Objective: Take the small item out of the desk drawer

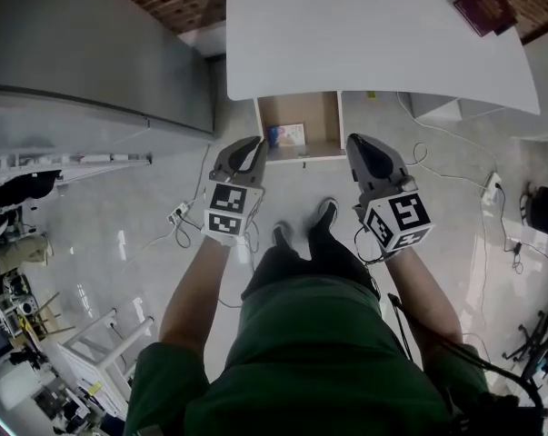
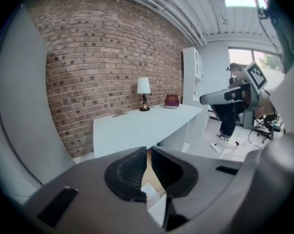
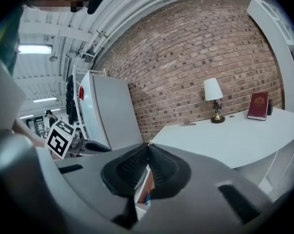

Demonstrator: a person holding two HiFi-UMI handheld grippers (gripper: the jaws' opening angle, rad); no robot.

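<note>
The left tool and the right tool are seen shut and empty, so the small item, laid in the open drawer just ahead of the left tool, could be pushed away unless a tool is opened first.

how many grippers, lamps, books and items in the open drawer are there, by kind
grippers: 2 (left gripper, right gripper)
lamps: 1 (lamp)
books: 1 (red book)
items in the drawer: 1 (small flat item)
total: 5
</note>
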